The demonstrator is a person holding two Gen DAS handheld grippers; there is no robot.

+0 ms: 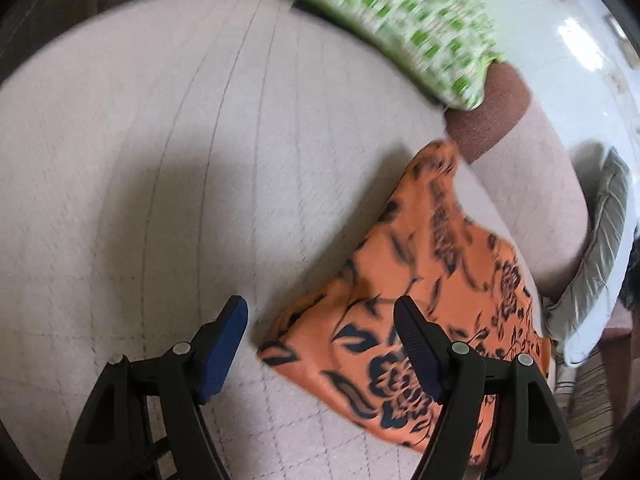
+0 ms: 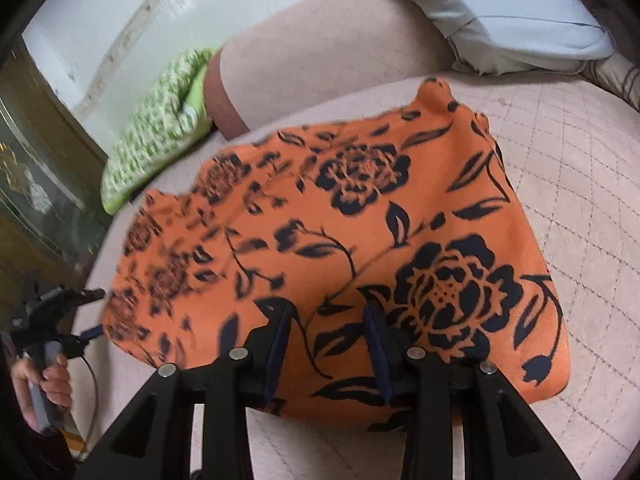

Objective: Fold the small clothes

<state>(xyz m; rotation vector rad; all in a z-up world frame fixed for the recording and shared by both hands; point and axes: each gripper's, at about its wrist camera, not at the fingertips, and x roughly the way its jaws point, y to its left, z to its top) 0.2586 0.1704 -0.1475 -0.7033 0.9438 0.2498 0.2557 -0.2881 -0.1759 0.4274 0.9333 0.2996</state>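
Surface: quilted pale mattress (image 1: 168, 168) with stitched lines, taking up most of both views.
Garment: orange cloth with dark flower print (image 2: 360, 240) lies on the mattress, roughly flat, its near edge under the right gripper; in the left wrist view it sits to the right (image 1: 404, 320), one pointed corner reaching toward the far side.
Left gripper: left gripper (image 1: 320, 344) hangs above the mattress with jaws spread wide and nothing between them; its right finger stands over the cloth's edge, its left finger over bare quilting. Seen from the other side, it is at the cloth's left edge (image 2: 90, 312), carried by a hand (image 2: 44, 388).
Right gripper: right gripper (image 2: 326, 320) stands partly open over the cloth's near edge; whether the pads pinch a fold of fabric cannot be told.
Obstacles: green-and-white patterned pillow (image 1: 400, 24) along the far side; a brown-and-beige bolster (image 2: 304, 60) just beyond the cloth's far corner; a grey-and-pale-blue pillow (image 2: 500, 16) at the far right.
Edges: white wall (image 1: 580, 40) behind the pillows; a dark glass-fronted cabinet (image 2: 36, 184) past the mattress's left edge.
Open room: broad bare quilting left of the cloth in the left wrist view, and a strip to the cloth's right in the right wrist view.
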